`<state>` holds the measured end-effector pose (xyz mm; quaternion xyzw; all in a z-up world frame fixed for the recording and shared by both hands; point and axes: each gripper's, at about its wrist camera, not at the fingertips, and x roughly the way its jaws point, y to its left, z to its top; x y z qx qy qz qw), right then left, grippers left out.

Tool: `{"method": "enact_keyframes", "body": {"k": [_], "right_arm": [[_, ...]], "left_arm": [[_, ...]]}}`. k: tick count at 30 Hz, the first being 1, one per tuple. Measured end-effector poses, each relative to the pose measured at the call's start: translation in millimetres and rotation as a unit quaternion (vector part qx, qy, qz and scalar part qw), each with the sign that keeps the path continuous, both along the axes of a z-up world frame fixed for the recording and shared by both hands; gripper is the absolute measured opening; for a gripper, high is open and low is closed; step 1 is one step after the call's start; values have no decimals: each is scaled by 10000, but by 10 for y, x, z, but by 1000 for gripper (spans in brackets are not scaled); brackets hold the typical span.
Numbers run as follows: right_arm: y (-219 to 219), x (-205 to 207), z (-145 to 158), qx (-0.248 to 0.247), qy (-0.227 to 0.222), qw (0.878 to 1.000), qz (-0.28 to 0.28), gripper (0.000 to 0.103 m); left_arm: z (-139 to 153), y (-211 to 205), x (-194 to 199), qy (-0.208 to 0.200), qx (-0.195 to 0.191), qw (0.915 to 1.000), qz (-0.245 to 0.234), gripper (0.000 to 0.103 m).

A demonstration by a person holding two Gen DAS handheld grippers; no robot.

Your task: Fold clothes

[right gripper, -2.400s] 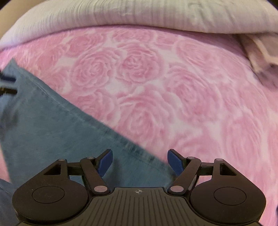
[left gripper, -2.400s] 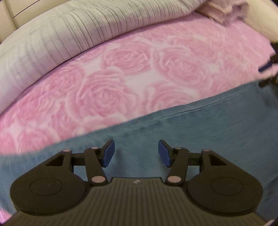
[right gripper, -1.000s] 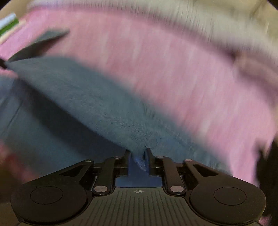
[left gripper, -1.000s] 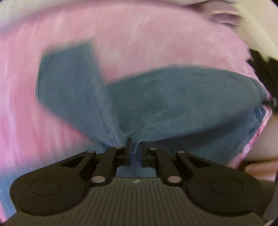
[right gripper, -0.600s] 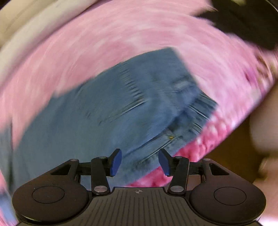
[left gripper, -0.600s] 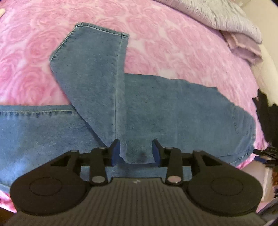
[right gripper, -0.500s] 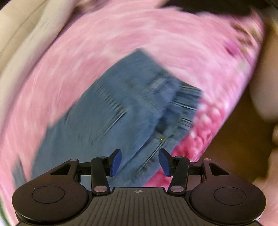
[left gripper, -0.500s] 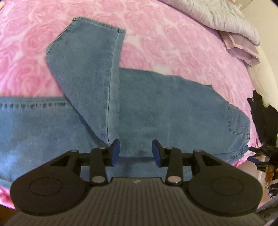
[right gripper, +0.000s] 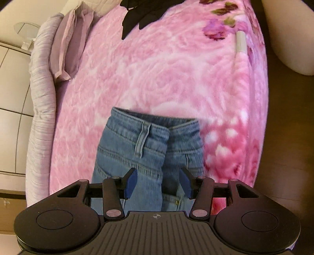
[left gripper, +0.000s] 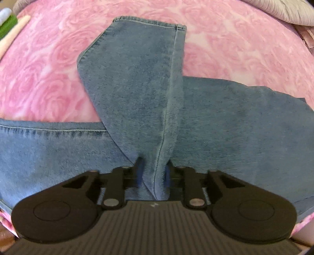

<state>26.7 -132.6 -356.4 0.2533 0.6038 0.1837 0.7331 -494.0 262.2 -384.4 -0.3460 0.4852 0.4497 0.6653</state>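
Blue jeans (left gripper: 225,121) lie on a pink rose-patterned blanket (left gripper: 39,78). One leg (left gripper: 137,78) is folded back across the other, its hem pointing away from me. My left gripper (left gripper: 154,172) is shut on the folded edge of that leg near the blanket's front edge. In the right wrist view the jeans' waistband (right gripper: 145,129) with a belt loop lies ahead. My right gripper (right gripper: 158,182) is open and empty just above the waist end, its blue pads (right gripper: 130,183) apart.
A grey quilt (right gripper: 39,98) and a lilac pillow (right gripper: 68,43) line the bed's far side. A black garment (right gripper: 141,13) lies further along the blanket. A white pen-like object (right gripper: 241,42) rests near the bed's edge. Brown floor (right gripper: 284,137) is on the right.
My left gripper, open half a second ago, has closed on the folded leg's edge. My right gripper stayed open and swung to face the waistband squarely.
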Motion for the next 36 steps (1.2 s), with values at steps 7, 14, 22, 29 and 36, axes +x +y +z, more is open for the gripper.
{"method": "enact_keyframes", "body": {"k": [7, 14, 22, 29, 36], "right_arm": [[130, 184, -140, -59, -265, 9988, 405, 12], [-23, 92, 302, -167, -968, 9888, 1127, 10], [-111, 163, 174, -238, -788, 9884, 1273, 10], [-90, 161, -13, -640, -762, 9840, 1481, 11], [254, 19, 313, -2147, -1517, 9380, 2261, 35]], "left_arm": [[192, -159, -175, -208, 506, 9983, 190, 2], [421, -665, -461, -130, 993, 9937, 506, 3], [321, -898, -484, 34, 1196, 9905, 685, 3], [143, -985, -470, 294, 1166, 9916, 470, 5], [292, -1086, -395, 732, 1257, 9893, 107, 23]]}}
